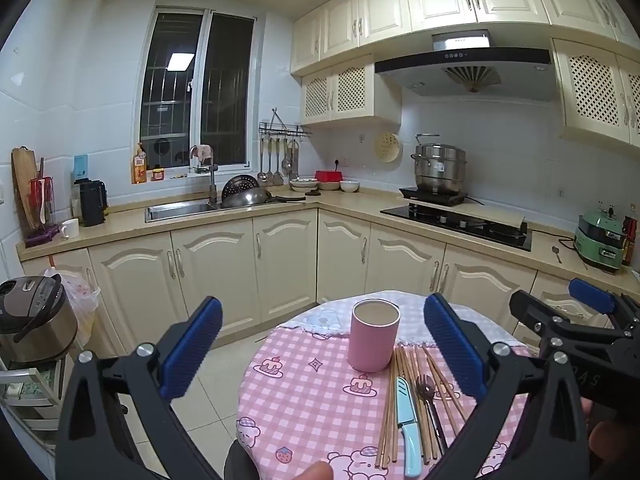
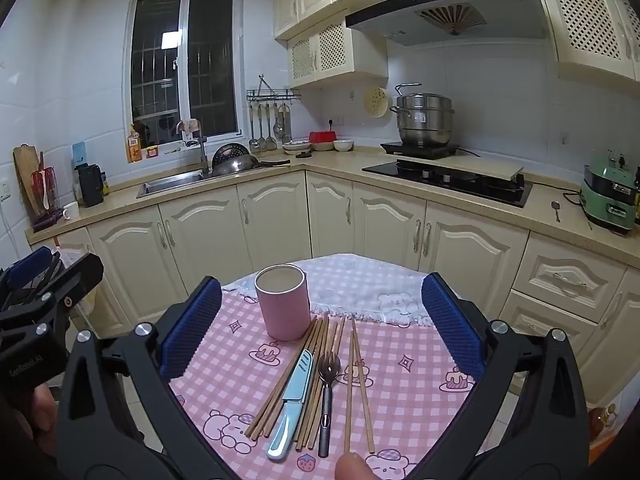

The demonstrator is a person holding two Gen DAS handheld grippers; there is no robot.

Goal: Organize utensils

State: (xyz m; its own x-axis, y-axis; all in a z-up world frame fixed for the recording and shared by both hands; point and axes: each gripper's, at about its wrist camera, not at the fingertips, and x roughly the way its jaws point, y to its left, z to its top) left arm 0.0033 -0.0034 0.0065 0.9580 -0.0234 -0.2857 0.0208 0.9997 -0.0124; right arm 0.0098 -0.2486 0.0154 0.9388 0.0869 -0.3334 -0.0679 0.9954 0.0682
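Several chopsticks (image 2: 308, 380) lie partly hidden under knife (image 2: 294, 400).

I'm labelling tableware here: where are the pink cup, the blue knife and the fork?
Pink cup (image 2: 285, 312), right wrist view, on its side wall.
Blue knife (image 2: 298, 380), right wrist view, on its blade.
Fork (image 2: 329, 365), right wrist view, on its head.

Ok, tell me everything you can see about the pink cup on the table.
The pink cup is a plain, straight-sided cylinder with no handle, matte pink outside and paler inside. It stands upright on the checked tablecloth, mouth open, and looks empty as far as the inside shows. The chopsticks lie just in front of it, their tips reaching its base; whether they touch it is unclear. Neither gripper touches it.
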